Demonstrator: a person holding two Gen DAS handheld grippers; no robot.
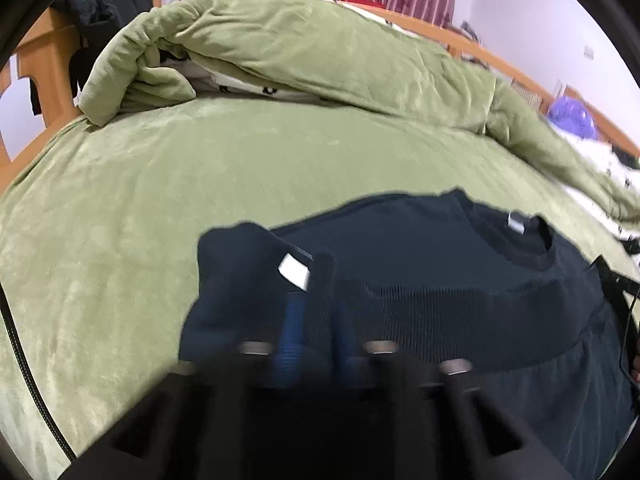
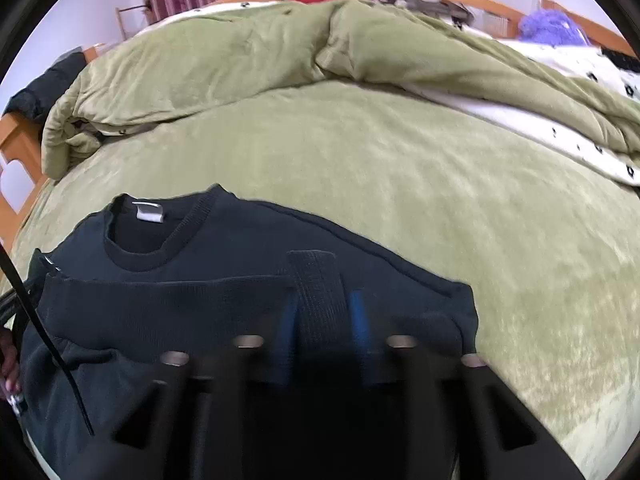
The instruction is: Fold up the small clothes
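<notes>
Both wrist views close above dark sweater (image 1: 420, 248), angled down across green bed (image 2: 400, 168), sharing both.

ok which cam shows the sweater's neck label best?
Right wrist. The neck label sits unobstructed inside the collar of the dark sweater, fairly sharp. Left wrist shows the same label smaller, toward the frame's right, slightly blurred.

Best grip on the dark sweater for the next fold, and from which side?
Probably the ribbed hem band, one gripper near each end, coming from the near edge. On the dark sweater that thick hem lies doubled toward the collar.
</notes>
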